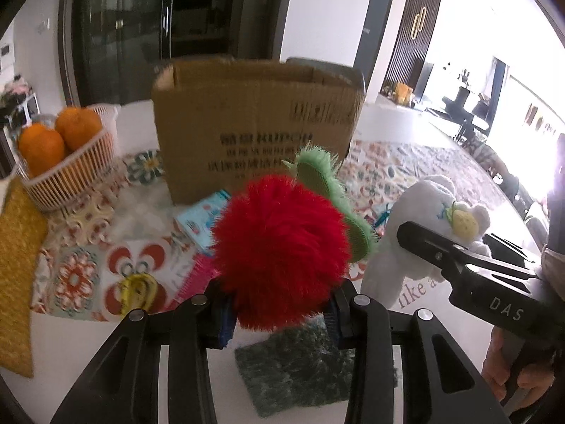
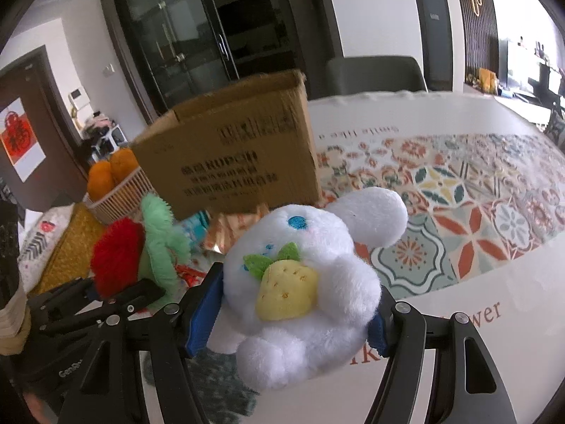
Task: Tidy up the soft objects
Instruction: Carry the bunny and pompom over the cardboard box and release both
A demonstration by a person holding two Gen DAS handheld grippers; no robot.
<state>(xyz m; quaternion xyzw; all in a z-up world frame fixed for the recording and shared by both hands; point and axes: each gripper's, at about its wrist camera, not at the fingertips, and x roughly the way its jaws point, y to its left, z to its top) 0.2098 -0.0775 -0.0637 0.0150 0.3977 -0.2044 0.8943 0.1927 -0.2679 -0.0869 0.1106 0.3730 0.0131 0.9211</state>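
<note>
My left gripper point(image 1: 280, 321) is shut on a fluffy red plush fruit with a green leafy top point(image 1: 282, 243), held above the table in front of an open cardboard box point(image 1: 254, 123). My right gripper point(image 2: 289, 321) is shut on a white plush bunny with a yellow strawberry on its chest point(image 2: 303, 275), also lifted, to the right of the red plush. The box shows in the right wrist view point(image 2: 233, 155) behind both toys. The red plush point(image 2: 118, 261) and left gripper appear at the left there; the bunny point(image 1: 427, 226) and the right gripper show at the right in the left wrist view.
A white basket of oranges point(image 1: 67, 162) stands left of the box on a patterned tablecloth point(image 2: 459, 205). A yellow mat point(image 1: 14, 265), a dark green fuzzy cloth point(image 1: 300, 367), a blue packet point(image 1: 203, 219) and a small yellow item point(image 1: 137, 289) lie on the table.
</note>
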